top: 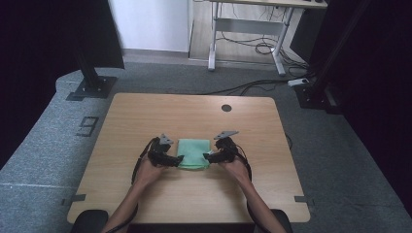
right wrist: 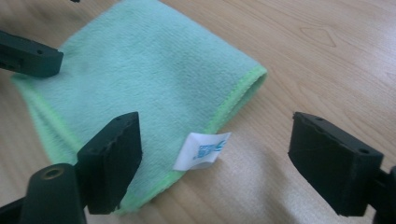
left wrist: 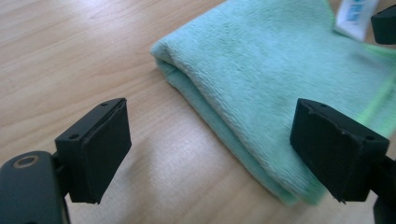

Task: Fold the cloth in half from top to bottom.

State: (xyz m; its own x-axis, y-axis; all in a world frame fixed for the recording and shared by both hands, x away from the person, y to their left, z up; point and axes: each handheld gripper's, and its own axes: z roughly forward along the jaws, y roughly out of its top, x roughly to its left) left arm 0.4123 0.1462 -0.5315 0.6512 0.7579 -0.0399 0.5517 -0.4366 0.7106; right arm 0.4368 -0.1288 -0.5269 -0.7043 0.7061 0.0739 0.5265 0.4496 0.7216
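Both claws, left claw point(top: 180, 158) and right claw point(top: 206, 156), gape apart, flanking the folded mint-green microfibre cloth point(top: 193, 154) on the table point(top: 145, 116), placed to pinch its side edges

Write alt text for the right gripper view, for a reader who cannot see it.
A folded mint-green microfibre cloth with a small white care label at its near edge lies on a light wooden table. The right gripper stands open before it, one black finger over the cloth's edge, the other over bare wood. The tip of the left gripper shows at the cloth's far corner.
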